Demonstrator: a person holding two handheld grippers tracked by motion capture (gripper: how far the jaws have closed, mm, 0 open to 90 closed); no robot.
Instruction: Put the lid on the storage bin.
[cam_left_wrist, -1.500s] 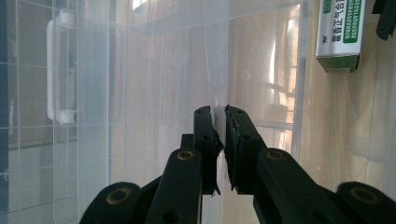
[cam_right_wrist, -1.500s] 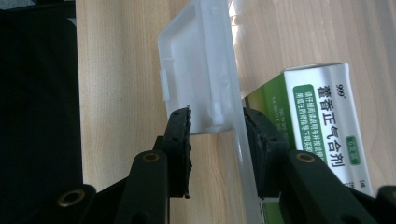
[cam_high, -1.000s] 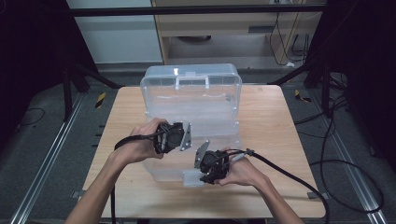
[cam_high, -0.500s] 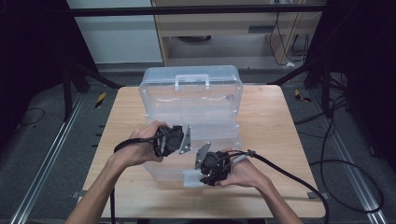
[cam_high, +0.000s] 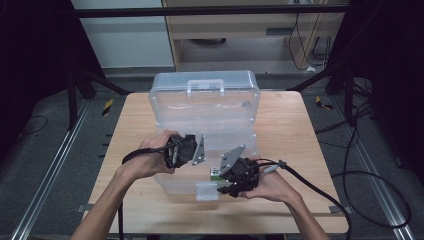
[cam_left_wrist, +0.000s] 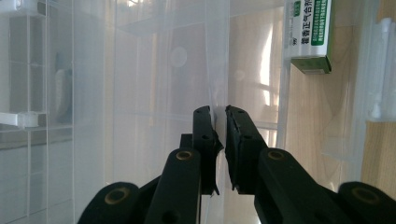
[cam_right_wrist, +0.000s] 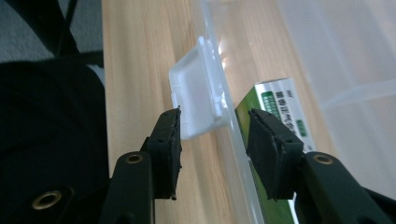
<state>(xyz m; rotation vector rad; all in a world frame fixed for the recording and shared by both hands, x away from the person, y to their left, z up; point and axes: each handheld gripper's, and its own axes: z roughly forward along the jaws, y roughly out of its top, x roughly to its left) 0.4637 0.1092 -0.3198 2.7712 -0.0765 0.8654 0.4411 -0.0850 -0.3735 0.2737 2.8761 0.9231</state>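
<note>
Left gripper (cam_high: 199, 150) at box (cam_high: 205, 107) left-centre, clenched on thin clear wall (cam_left_wrist: 219, 70). Green-white carton (cam_high: 214, 172) inside box, near front wall, just right of left gripper and far side of right gripper (cam_high: 226, 187); long axis roughly along front wall. Right gripper nearer carton, released, jaws straddling front latch (cam_right_wrist: 198, 93) and wall. Latch between jaws, carton just beyond, behind wall.

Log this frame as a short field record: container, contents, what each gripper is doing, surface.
container: clear plastic storage box, lid raised behind it
contents: green-and-white carton inside, near the front wall
left gripper: shut on a thin clear box wall
right gripper: open, jaws astride the white front latch
surface: light wooden table
</note>
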